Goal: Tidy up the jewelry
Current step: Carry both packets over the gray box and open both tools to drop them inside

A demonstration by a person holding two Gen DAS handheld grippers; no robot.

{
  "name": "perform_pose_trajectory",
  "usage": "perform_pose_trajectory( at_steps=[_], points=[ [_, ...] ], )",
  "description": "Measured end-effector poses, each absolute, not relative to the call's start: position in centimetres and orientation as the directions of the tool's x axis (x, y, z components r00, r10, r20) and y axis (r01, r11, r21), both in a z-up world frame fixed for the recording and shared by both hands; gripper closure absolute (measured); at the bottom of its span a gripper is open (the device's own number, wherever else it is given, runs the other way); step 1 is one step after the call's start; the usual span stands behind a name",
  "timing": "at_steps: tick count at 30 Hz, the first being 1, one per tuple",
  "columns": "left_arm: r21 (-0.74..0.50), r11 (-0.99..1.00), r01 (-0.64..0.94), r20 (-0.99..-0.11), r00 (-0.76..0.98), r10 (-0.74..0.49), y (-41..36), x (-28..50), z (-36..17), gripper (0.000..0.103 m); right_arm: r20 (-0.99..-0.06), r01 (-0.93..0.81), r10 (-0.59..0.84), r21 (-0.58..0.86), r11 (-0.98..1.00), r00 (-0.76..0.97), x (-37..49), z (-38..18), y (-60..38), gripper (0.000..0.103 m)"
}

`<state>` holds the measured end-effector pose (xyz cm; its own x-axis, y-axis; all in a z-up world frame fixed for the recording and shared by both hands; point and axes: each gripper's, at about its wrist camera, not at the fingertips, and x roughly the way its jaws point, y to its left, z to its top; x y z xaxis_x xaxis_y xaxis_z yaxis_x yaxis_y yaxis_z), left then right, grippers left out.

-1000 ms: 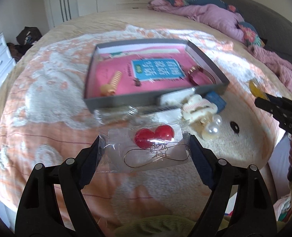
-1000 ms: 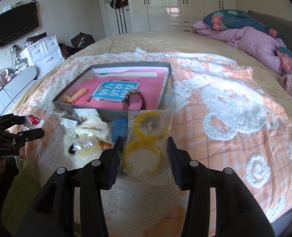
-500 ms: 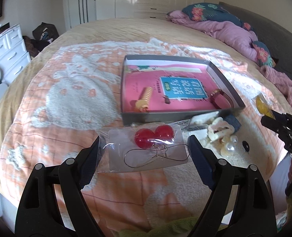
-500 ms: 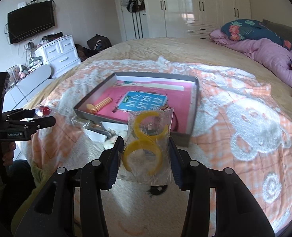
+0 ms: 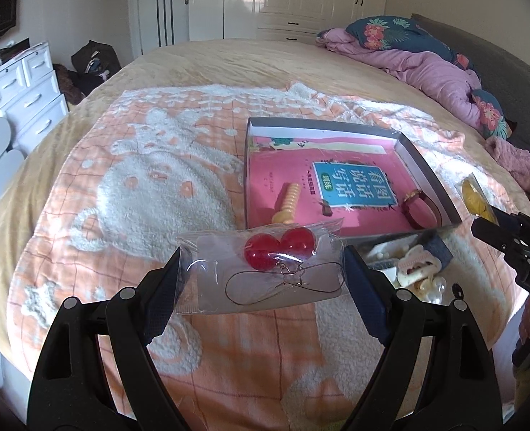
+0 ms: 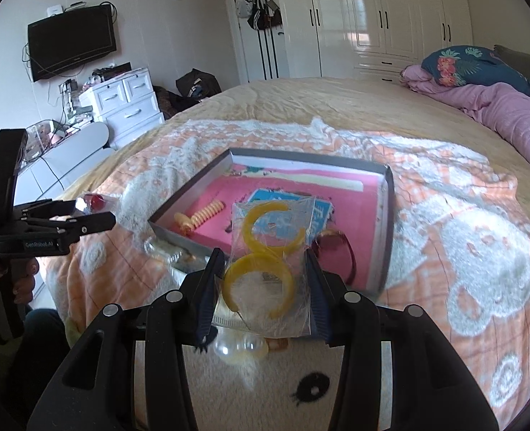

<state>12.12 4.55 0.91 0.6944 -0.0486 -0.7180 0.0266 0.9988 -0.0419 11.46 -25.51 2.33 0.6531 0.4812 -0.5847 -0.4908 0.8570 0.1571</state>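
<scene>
My left claw (image 5: 261, 280) pinches a clear bag of red ball earrings (image 5: 265, 269) above the bed (image 5: 128, 194). My right claw (image 6: 265, 287) pinches a clear bag of yellow hoops (image 6: 265, 262). Just past both sits the grey box (image 5: 430, 176), with a spiral hair tie (image 5: 288, 201) inside.

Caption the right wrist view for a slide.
Right gripper holds a bag of yellow hoops above the gray tray on the bed.

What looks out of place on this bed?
A small heap of loose jewelry, pearl pieces among it, lies on the blanket just outside the grey tray, while the tray holds only a few items on a pink book.
</scene>
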Motion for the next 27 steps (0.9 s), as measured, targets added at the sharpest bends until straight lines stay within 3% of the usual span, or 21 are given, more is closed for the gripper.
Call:
perform_pose_trajectory(
  at_steps=[12, 27],
  points=[
    [-0.033, 0.998, 0.046, -0.705, 0.707, -0.056, 3.4, 16.0, 1.6, 0.026, -0.549, -0.491, 0.478, 0.136, 0.860, 0.685, 15.4, 3.5, -25.1, 0.060],
    [-0.041, 0.994, 0.105, -0.720, 0.686, -0.102, 0.6, 21.1, 0.7, 0.026, -0.588, -0.438, 0.431, 0.141, 0.888, 0.685, 20.8, 2.0, -26.0, 0.060]
  ],
)
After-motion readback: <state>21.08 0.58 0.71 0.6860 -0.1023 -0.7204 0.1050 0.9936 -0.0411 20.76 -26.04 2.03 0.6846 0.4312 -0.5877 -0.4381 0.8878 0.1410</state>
